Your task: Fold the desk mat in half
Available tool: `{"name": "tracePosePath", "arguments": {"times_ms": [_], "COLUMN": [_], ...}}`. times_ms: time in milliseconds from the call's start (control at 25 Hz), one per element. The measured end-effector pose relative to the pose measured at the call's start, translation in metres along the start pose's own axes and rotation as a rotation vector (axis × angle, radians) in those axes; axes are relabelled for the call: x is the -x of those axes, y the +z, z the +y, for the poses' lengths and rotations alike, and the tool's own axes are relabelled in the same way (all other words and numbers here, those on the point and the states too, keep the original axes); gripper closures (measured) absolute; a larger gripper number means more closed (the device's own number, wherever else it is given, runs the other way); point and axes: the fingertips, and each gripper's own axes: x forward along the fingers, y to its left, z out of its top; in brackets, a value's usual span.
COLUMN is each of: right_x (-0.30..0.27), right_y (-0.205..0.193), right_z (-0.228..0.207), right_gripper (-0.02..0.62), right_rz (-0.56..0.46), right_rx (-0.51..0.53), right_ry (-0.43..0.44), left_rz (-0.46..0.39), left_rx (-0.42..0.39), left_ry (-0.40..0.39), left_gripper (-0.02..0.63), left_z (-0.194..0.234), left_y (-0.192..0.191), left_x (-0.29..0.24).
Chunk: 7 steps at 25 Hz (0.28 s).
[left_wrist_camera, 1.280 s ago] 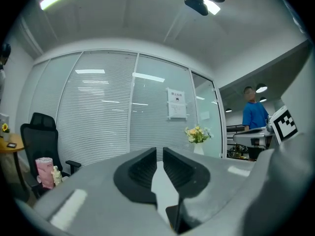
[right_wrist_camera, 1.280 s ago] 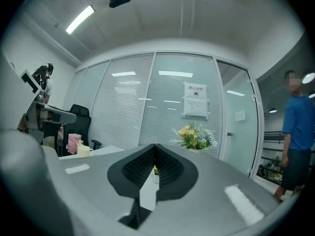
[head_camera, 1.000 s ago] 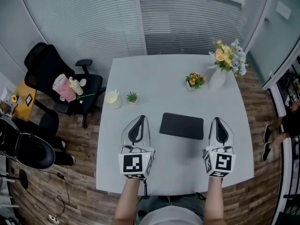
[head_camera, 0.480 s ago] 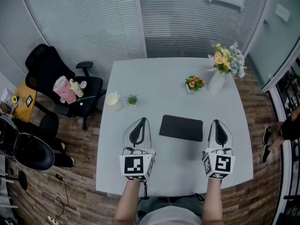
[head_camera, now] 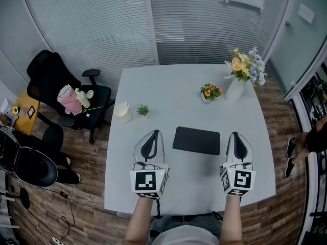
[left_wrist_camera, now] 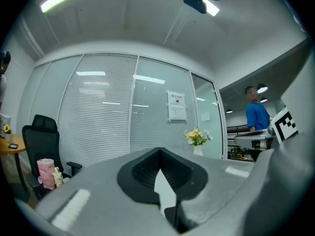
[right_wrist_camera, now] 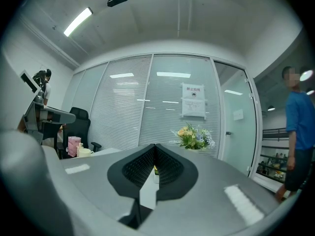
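The dark desk mat point(head_camera: 196, 140) lies flat as a small rectangle on the white table point(head_camera: 173, 86), between my two grippers. My left gripper point(head_camera: 153, 132) sits just left of the mat, its jaws closed together with nothing between them. My right gripper point(head_camera: 236, 135) sits just right of the mat, also shut and empty. Neither touches the mat. In the left gripper view the left gripper point(left_wrist_camera: 160, 168) points over the table toward the blinds. In the right gripper view the right gripper point(right_wrist_camera: 153, 166) does the same. The mat is hidden in both gripper views.
A white mug point(head_camera: 122, 111) and a tiny green plant point(head_camera: 143, 109) stand at the table's left side. A small flower pot point(head_camera: 209, 91) and a vase of flowers point(head_camera: 244, 70) stand at the back right. A black office chair point(head_camera: 56, 83) is left of the table. A person in blue point(right_wrist_camera: 298, 132) stands at the right.
The head view has drifted slightly. Both grippers and the mat keep their places relative to one another.
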Motion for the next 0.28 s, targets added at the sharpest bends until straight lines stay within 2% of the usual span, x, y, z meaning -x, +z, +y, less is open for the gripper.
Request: {"name": "tracePosePath", "arguments": {"times_ms": [280], "right_x": [0.0001], "right_y": [-0.0009], "right_z": [0.0009], "right_gripper": [0.572], "right_rz": [0.000], "right_rx": [-0.003], "right_ry": [0.001], "left_rz": [0.004], "left_rx": [0.002], "left_ry": [-0.003], "left_gripper": [0.606], "left_z": [-0.0018], "left_y": [-0.0019], "left_x": [0.0003]}}
